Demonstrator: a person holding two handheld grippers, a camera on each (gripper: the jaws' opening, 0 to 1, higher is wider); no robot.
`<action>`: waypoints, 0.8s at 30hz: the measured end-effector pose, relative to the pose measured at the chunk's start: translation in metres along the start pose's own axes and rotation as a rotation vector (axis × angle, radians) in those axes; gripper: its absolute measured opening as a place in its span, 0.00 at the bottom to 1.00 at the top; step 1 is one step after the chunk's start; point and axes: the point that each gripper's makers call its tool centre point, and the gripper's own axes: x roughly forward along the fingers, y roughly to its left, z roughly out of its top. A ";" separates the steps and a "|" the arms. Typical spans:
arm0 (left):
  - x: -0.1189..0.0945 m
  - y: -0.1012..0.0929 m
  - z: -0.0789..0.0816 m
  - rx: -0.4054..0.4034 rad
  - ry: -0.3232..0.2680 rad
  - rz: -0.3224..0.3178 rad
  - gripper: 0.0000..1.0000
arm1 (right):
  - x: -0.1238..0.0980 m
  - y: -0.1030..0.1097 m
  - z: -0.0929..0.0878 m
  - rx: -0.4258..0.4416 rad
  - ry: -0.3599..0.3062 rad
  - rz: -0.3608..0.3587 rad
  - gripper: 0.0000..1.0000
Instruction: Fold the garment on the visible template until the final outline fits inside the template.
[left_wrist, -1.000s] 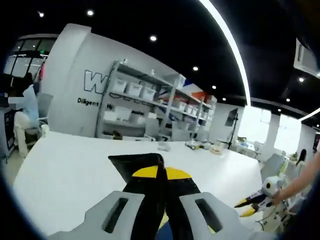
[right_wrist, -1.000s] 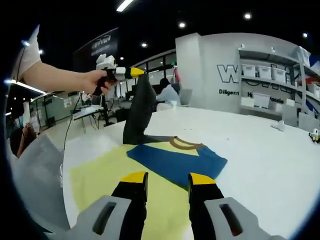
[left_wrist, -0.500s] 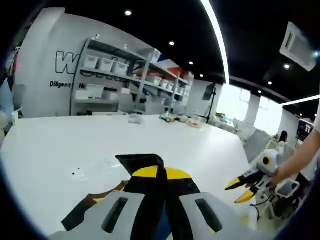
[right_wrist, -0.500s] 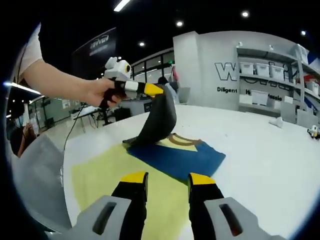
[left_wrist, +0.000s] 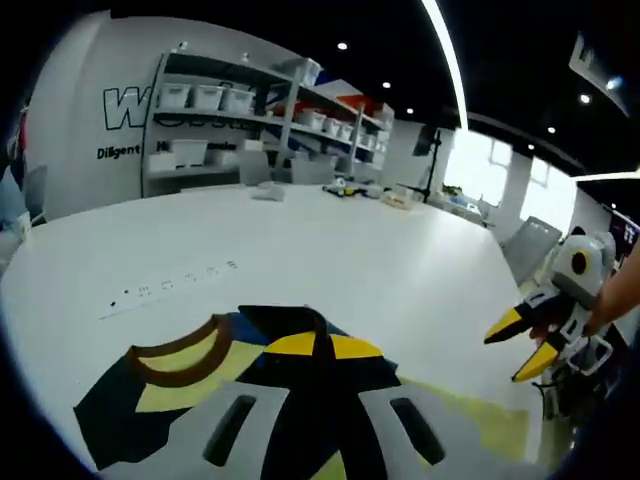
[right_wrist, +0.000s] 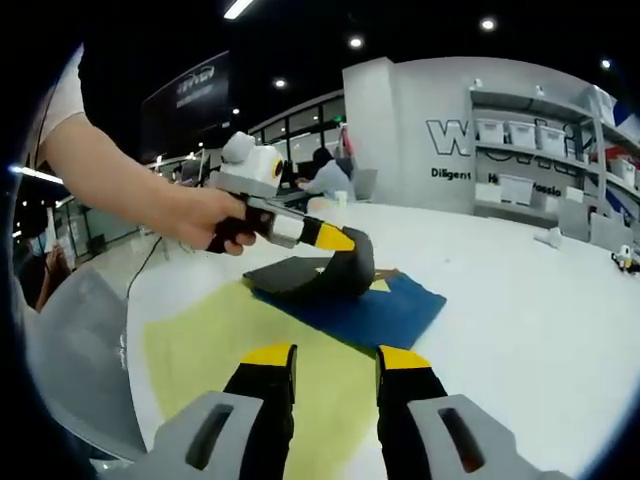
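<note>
Gripping a black flap of the garment (right_wrist: 345, 300), the left claw (right_wrist: 340, 240) curls it over the blue body, which lies on the yellow template (right_wrist: 200, 345) on the white tabletop (right_wrist: 520, 310). Its jaws are pinched together on the cloth. The right claw (right_wrist: 328, 358) hovers over the template's near part, jaws parted, holding nothing. A person's hand (right_wrist: 205, 215) grasps the left claw's handle.

Both views skim low across the white table (right_wrist: 520, 300), facing each other.
</note>
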 end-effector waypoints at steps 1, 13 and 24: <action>0.003 -0.002 -0.002 0.004 0.008 0.001 0.02 | -0.001 0.000 -0.001 -0.001 0.002 -0.001 0.26; 0.036 -0.024 -0.019 -0.029 0.058 -0.009 0.03 | -0.006 -0.004 -0.008 0.013 0.011 -0.011 0.25; 0.020 -0.067 -0.038 -0.069 0.095 -0.137 0.17 | -0.004 -0.005 -0.011 0.014 0.021 -0.005 0.24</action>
